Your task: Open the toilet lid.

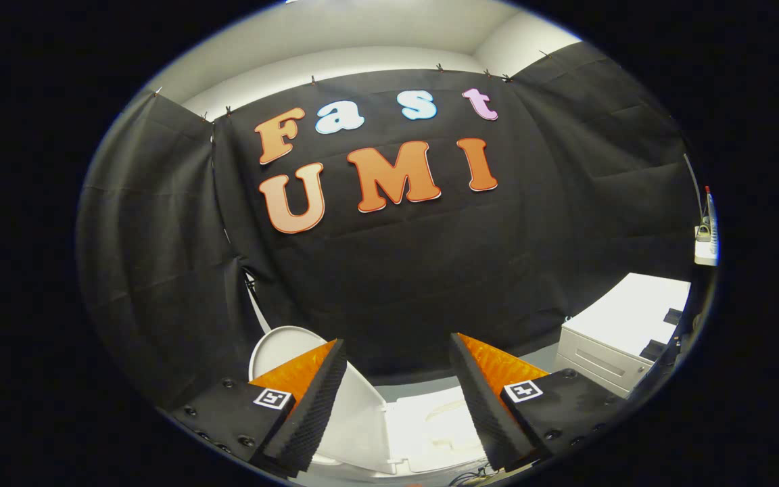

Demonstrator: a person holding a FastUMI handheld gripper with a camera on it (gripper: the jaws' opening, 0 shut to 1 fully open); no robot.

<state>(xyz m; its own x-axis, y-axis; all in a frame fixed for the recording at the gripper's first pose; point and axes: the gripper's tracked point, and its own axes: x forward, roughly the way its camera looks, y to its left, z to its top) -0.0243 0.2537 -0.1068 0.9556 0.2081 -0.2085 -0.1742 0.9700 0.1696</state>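
The gripper (396, 368) hangs released, fingers spread wide; the glossy white plastic toilet lid (356, 419) stands raised at seven o'clock below them.

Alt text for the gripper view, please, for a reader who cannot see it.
The gripper has its fingers open with nothing between them, above a white toilet whose lid stands raised, partly behind one finger, with the seat showing below the gap. Beyond hangs the booth's black cloth wall, and a white drawer cabinet stands off to one side.
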